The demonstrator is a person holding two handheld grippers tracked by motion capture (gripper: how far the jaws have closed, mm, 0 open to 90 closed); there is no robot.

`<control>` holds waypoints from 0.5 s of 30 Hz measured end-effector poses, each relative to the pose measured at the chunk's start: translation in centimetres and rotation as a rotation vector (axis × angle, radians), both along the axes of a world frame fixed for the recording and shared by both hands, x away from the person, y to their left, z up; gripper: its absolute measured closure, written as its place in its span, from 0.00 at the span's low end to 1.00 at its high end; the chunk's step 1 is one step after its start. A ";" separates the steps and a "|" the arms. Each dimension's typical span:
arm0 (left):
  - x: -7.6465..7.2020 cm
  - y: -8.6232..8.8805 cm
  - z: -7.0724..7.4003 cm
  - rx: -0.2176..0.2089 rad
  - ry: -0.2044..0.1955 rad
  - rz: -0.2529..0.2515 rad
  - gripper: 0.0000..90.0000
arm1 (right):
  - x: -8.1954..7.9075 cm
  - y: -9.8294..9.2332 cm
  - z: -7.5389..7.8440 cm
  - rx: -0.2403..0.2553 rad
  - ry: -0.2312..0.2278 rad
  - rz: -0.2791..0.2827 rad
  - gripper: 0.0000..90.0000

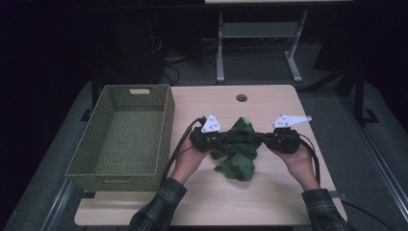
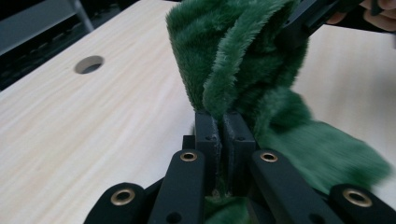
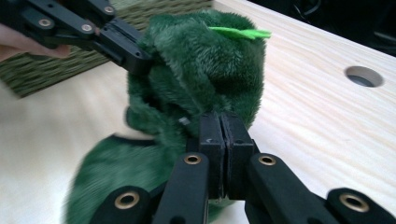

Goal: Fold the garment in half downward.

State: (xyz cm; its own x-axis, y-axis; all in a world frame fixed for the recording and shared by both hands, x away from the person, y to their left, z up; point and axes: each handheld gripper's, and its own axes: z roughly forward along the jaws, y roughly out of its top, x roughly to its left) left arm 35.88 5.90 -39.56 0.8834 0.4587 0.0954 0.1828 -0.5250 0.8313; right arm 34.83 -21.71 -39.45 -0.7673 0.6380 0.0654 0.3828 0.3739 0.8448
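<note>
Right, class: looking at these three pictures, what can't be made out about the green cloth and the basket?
- Cloth: its kind and full shape; bunched and dim in the high view.
- Its lower part: blurred in the right gripper view.
- Pale green tag: too small to read.
- Basket: near wall's inside hidden by its rim in the high view.

Landmark: the basket [image 1: 122,134], standing on the left part of the desk [image 1: 269,197], its left wall near the desk's left edge. Right of the basket, near the desk's middle, the plush cloth [image 1: 239,149] hangs between two tools, its lower end on the desk. The left tool [image 1: 219,139] sits just right of the basket, clamped on the cloth's left side. The right tool [image 1: 263,138] is farther right of the basket, clamped on the cloth's right side. The cable hole [image 1: 241,98] lies right of the basket, behind the cloth, near the far edge.
</note>
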 end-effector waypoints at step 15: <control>-6.7 1.5 -3.3 0.064 0.009 -0.158 0.95 | -6.9 0.9 -2.8 -0.022 0.075 0.169 0.98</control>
State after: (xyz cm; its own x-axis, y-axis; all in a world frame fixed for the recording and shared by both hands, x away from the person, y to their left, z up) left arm 29.18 7.37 -42.91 0.9451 0.3072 0.1116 0.1012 -0.5999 0.7937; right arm 27.96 -20.85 -42.26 -0.8573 0.5021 0.1138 0.3744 0.4564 0.8072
